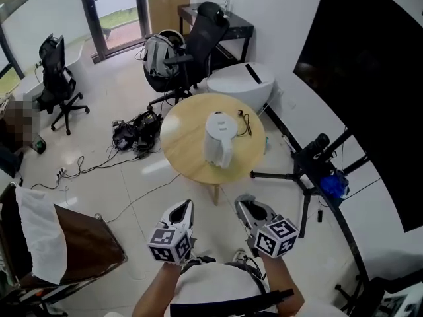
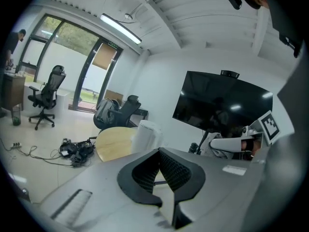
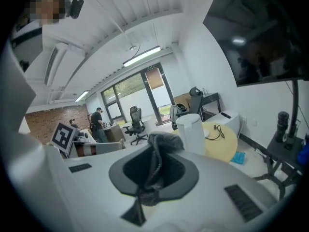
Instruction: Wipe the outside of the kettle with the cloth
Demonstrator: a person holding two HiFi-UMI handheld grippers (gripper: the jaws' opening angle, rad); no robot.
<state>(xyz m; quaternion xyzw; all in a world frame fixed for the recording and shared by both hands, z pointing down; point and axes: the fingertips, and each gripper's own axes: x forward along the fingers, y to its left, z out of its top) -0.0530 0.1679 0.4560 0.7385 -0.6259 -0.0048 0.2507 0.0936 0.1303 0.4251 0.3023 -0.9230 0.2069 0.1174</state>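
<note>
Head view steeply down from afar, gripper views near-level, all sharing round table [image 1: 182, 137], kettle [image 1: 219, 140]

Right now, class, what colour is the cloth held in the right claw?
Dark grey; the cloth shows best in the right gripper view.

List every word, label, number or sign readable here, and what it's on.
No readable text in any view.
Marker cubes on left gripper and right gripper: black-and-white patterns, no letters.
Small sign above the door: too small to read.
Kettle: no visible label.
</note>
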